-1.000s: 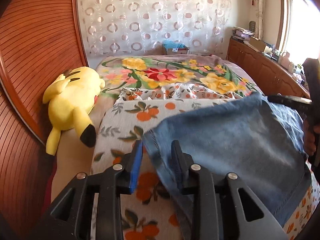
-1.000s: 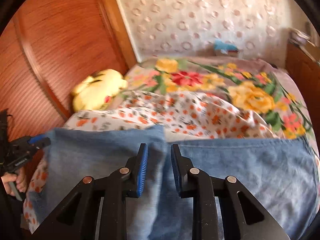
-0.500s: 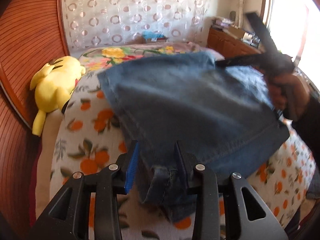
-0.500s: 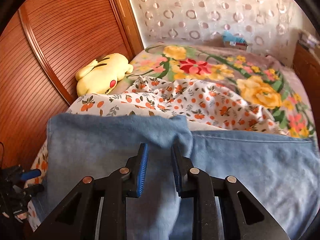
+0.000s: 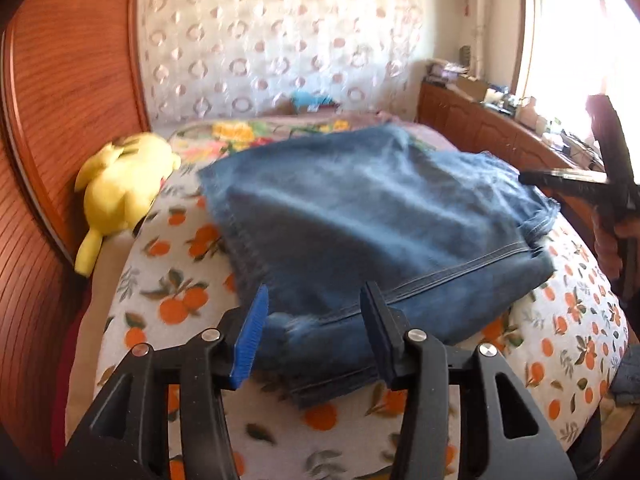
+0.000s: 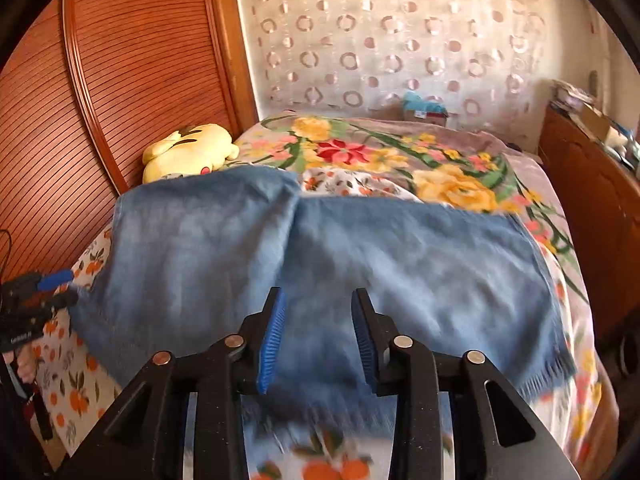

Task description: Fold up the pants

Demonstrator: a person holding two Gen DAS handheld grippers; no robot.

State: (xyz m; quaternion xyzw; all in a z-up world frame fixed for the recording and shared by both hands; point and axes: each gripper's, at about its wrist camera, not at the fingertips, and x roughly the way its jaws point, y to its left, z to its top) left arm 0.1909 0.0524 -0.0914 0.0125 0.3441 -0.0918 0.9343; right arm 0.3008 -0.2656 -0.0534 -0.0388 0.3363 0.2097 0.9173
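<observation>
Left wrist view: left gripper (image 5: 312,330) tilted down, jaws just opening, apart, denim edge between them, pads clear of it. Right gripper (image 6: 318,338) tilted down likewise (jaws just opening, apart) over fringed hem. Folded jeans (image 5: 384,232) lie on orange-print quilt (image 5: 168,304), long axis crosswise. Beyond: yellow plush toy (image 5: 120,188).

jeans (image 5: 372,216) | faded blue denim, frayed hems | folded over on themselves into a broad flat stack (layers blurred in both views) | lying across the near end of the bed | stitched seam runs along the near folded edge | fringe at right edge
</observation>
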